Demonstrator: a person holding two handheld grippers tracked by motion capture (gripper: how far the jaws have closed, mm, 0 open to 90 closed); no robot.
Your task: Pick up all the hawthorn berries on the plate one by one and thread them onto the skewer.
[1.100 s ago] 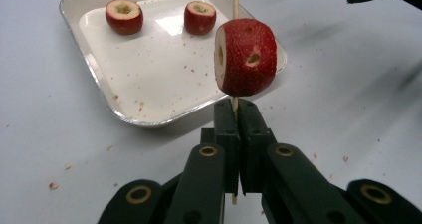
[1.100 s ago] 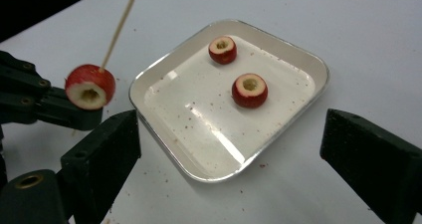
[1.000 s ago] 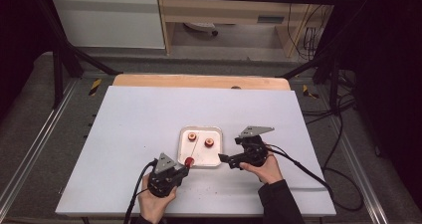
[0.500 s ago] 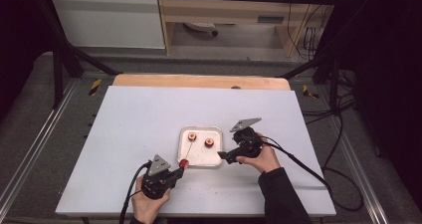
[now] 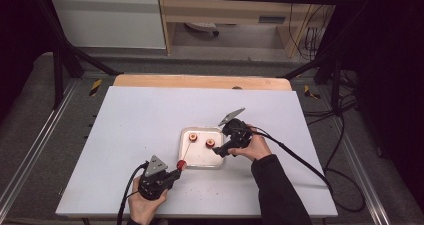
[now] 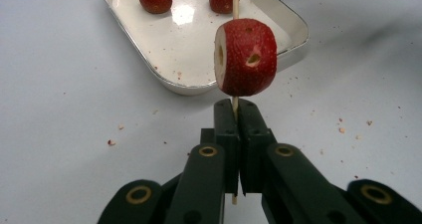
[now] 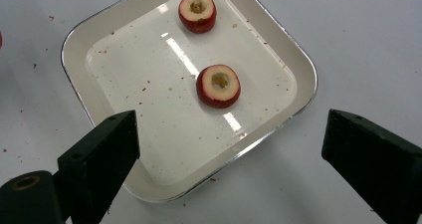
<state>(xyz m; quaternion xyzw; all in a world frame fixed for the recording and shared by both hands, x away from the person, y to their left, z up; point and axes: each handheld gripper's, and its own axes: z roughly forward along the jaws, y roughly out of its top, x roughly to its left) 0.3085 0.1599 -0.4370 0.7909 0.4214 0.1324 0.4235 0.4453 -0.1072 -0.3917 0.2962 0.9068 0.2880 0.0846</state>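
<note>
My left gripper [image 6: 235,115] is shut on a thin wooden skewer [image 6: 234,0]. A red cored fruit [image 6: 245,57] is threaded on it just beyond the jaws. In the high view this gripper [image 5: 172,175] sits near the table's front edge, and the skewered fruit [image 5: 181,164] hangs at the front-left corner of the white tray [image 5: 200,161]. Two more cored fruits [image 7: 197,11] [image 7: 218,85] lie in the tray [image 7: 74,45]. My right gripper [image 7: 231,129] stands open above the tray with nothing between its jaws. From above it [image 5: 222,151] hovers at the tray's right side.
Small red crumbs [image 6: 111,142] are scattered on the white table [image 5: 130,125] around the tray. A wooden strip [image 5: 200,81] runs along the table's far edge. Cables [image 5: 300,160] trail from both grippers toward the front and right.
My right gripper has moved left to the tray's right side. My left gripper has drawn slightly left and toward the front with the skewered fruit.
</note>
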